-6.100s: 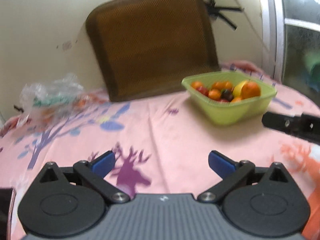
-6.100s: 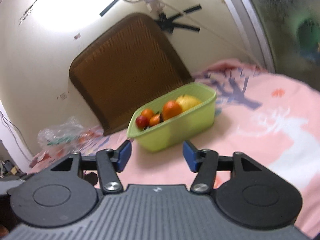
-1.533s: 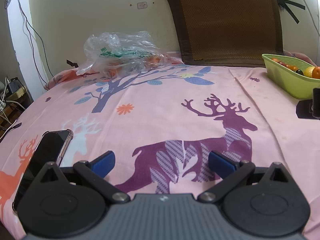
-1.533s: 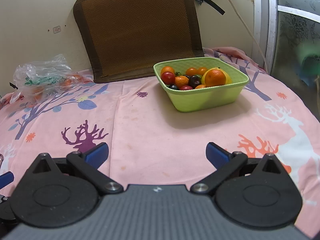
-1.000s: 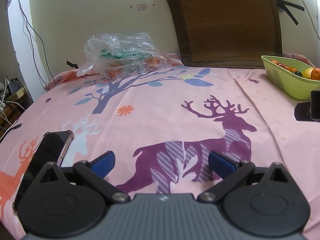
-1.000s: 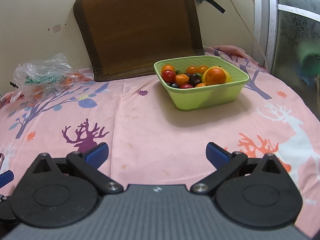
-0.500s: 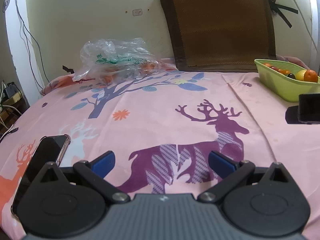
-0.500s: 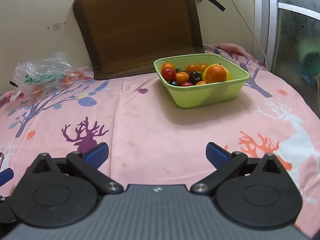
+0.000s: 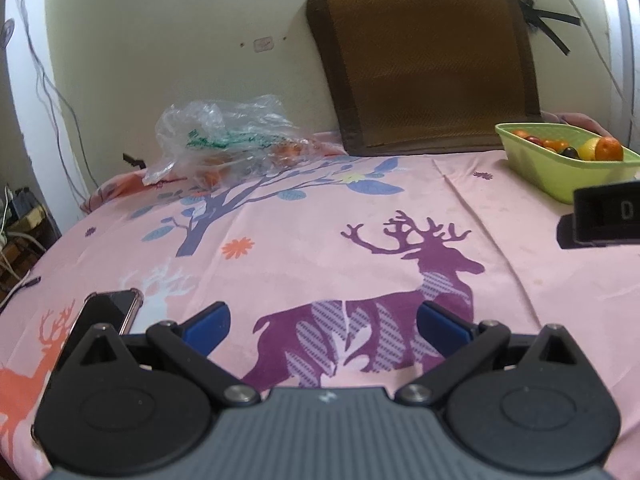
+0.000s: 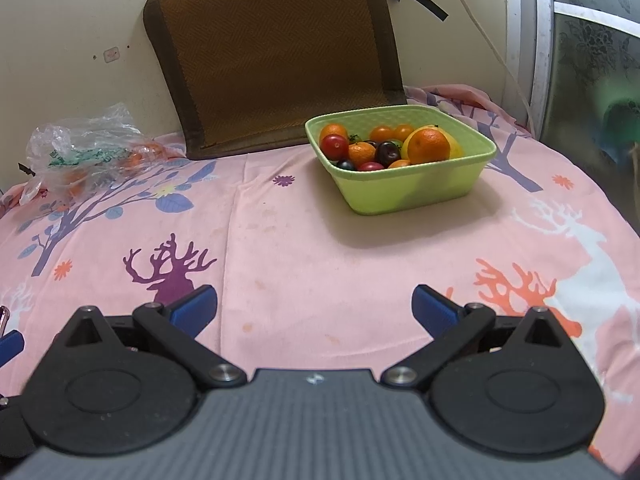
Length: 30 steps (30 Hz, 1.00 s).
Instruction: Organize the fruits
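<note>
A light green basket (image 10: pixel 416 192) stands on the pink deer-print cloth and holds oranges (image 10: pixel 428 145), a red fruit (image 10: pixel 335 146), dark plums (image 10: pixel 389 153) and a yellow fruit. It also shows at the right edge of the left wrist view (image 9: pixel 548 168). My right gripper (image 10: pixel 314 312) is open and empty, low over the cloth, well in front of the basket. My left gripper (image 9: pixel 323 326) is open and empty over the purple deer print, far left of the basket. The side of the right gripper shows as a black block (image 9: pixel 606 214).
A clear plastic bag (image 9: pixel 228 140) with orange fruit inside lies at the back left, also in the right wrist view (image 10: pixel 84 148). A brown woven mat (image 10: pixel 276 52) leans on the wall. A phone (image 9: pixel 108 312) lies by my left gripper. A window frame (image 10: pixel 540 44) stands at the right.
Over the last seconds both grippers pulled back from the basket and the left one swung left. In the last second the views shift only slightly; both stay open.
</note>
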Available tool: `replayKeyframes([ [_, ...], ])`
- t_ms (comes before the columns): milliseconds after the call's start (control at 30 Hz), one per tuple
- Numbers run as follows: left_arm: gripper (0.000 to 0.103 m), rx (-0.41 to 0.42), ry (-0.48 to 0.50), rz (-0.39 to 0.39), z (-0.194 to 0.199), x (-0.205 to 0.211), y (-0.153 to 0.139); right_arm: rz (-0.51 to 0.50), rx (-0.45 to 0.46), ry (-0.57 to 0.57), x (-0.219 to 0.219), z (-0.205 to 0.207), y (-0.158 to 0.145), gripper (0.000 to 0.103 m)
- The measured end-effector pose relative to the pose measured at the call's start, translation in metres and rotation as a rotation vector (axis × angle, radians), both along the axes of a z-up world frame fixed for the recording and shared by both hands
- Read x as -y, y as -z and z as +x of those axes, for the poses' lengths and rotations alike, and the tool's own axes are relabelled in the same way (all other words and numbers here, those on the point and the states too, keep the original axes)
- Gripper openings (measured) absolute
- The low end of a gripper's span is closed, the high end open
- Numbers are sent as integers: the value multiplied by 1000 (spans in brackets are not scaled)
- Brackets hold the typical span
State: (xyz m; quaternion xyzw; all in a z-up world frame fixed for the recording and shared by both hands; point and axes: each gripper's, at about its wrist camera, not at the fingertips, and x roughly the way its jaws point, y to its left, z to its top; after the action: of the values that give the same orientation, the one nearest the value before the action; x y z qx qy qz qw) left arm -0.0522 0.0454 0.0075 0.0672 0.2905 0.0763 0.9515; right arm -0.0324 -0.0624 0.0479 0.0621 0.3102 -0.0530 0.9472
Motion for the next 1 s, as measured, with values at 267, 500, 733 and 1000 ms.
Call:
replayKeyframes([
  [267,103,-1,39,14,-1,9,-5,12,-4,9,3,-2,-1,103],
  [500,103,-32,48,-1,3,13,-10,19,-4,12,4,-2,-1,103],
  [733,103,-39,58,-2,6,18,-14,32,-6,21,9,-2,-1,103],
  [1000,103,-32,70,24,9,27,-17,47,-7,23,13,-2,0,103],
])
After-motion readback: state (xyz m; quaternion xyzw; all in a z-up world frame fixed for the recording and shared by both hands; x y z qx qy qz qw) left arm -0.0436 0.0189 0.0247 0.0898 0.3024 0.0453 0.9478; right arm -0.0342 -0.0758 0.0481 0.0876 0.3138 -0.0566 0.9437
